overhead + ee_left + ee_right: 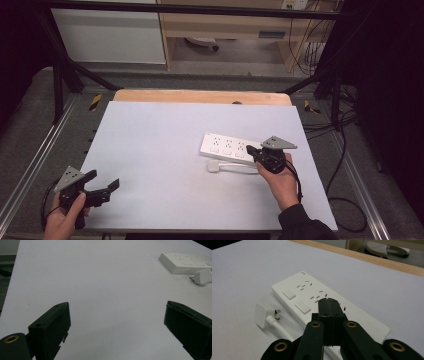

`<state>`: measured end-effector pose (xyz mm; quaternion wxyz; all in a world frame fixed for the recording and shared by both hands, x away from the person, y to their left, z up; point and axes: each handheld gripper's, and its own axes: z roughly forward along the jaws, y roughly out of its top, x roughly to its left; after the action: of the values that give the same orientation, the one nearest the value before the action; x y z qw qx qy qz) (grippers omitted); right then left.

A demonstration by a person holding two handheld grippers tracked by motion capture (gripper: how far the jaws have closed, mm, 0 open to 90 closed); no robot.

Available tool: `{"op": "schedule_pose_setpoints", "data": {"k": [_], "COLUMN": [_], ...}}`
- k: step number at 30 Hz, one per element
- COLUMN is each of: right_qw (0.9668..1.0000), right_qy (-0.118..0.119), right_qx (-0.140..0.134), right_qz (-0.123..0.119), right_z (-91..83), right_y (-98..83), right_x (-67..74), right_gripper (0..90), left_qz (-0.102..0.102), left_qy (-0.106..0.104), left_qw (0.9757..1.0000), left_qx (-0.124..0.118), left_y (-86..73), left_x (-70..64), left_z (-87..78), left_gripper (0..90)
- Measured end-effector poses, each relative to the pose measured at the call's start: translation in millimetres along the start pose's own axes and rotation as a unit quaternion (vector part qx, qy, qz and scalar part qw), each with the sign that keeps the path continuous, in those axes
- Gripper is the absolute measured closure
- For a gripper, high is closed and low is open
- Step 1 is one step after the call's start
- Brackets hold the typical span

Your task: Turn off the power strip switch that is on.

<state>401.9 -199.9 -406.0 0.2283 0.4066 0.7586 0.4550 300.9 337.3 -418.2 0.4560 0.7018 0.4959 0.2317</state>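
the right gripper (329, 303), jaws clenched on nothing, hovers over the flat white plastic power strip (227, 148) at the table's right, its white plug (214, 167) lying alongside. pressing down off-centre could skid the strip. the left gripper (100, 190) rests released near the front-left corner.

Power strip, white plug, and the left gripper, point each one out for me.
power strip (317, 296), right gripper view, on its top face among the sockets.
white plug (263, 315), right gripper view, on the plug body.
left gripper (106, 181), high view, midway between its open jaw tips.
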Motion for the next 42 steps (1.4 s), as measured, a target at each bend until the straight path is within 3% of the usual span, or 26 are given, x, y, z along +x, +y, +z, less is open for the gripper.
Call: {"op": "schedule_pose_setpoints", "data": {"k": [24,42], "right_qw": [0.9998,0.9994], "right_qy": [0.004,0.007], "right_qx": [0.019,0.033], "right_qz": [-0.01,-0.005], "right_z": [20.7,32.5], "right_y": [-6.2,-15.2], "right_x": [4.2,5.9], "right_gripper": [90.0,90.0], "left_qz": [0.001,0.002], "left_qy": [0.002,0.003], "left_qw": [1.0,1.0], "left_qx": [-0.001,-0.002], "left_y": [0.1,0.1], "left_x": [0.0,0.2], "left_z": [-0.2,-0.2], "left_gripper": [6.8,6.8]}}
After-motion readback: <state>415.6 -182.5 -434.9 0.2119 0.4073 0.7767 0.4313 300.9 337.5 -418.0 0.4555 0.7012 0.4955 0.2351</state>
